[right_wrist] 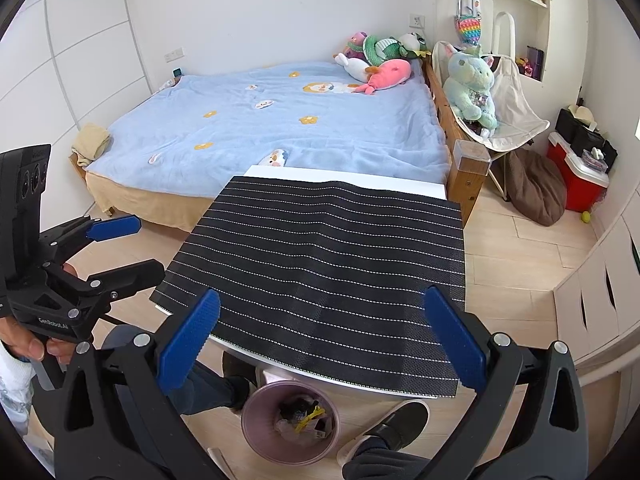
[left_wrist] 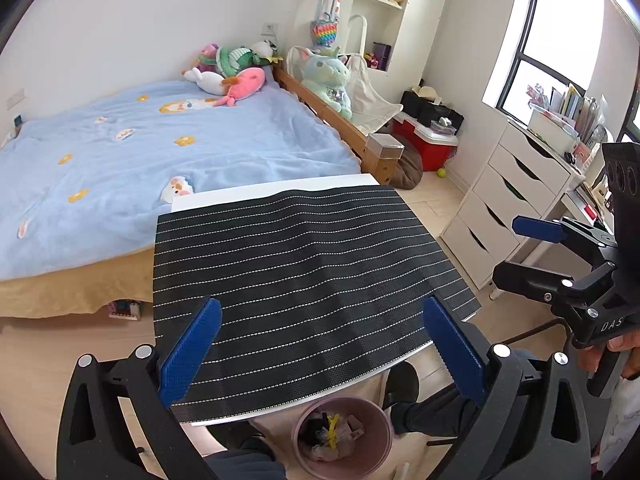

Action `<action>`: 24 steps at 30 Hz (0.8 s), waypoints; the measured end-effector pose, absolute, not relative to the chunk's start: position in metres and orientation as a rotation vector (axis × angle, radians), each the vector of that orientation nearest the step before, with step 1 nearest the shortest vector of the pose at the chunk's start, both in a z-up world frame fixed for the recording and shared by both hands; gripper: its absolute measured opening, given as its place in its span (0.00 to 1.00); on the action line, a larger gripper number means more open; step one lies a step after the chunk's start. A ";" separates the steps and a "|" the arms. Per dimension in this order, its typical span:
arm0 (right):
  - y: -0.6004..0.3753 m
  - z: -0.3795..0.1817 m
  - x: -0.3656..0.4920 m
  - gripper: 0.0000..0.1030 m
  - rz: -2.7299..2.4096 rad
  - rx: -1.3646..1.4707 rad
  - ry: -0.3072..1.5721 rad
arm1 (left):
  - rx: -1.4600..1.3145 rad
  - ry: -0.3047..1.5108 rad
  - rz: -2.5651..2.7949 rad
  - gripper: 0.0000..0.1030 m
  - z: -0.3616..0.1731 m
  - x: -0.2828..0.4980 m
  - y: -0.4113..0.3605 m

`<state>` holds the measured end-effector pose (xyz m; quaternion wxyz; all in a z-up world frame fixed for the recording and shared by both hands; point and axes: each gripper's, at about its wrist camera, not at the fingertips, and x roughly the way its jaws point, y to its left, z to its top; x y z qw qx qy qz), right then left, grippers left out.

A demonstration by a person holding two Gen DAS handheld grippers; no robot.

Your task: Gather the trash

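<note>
left gripper [left_wrist: 322,350]: black frame, blue ribbed jaws, silver screws | right gripper [right_wrist: 322,346]: same | dark trousers

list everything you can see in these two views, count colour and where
mat: one, black with white dashed stripes, on the white table
table: one, white, at the foot of the bed
bin: one, pink, on the floor under the table's near edge, trash inside
bed: one, blue cover, wooden frame, behind the table
plush toys: several, pink, green and white, at the head of the bed
unicorn plush: one, pale green, on a chair beside the bed
cooler: one, red, on the floor by the wall
drawers: one unit, white, right of the table
left gripper: blue pads, open above the mat
right gripper: blue pads, open above the mat
</note>
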<state>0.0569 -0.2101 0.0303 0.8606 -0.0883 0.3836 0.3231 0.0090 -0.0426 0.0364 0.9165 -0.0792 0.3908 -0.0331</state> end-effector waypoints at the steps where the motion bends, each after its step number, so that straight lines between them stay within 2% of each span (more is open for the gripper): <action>1: -0.210 0.030 0.057 0.97 0.678 -0.185 0.805 | -0.164 0.804 -0.068 0.94 0.036 0.009 -0.043; 24: -0.215 0.031 0.059 0.97 0.676 -0.184 0.810 | -0.166 0.808 -0.068 0.94 0.035 0.008 -0.043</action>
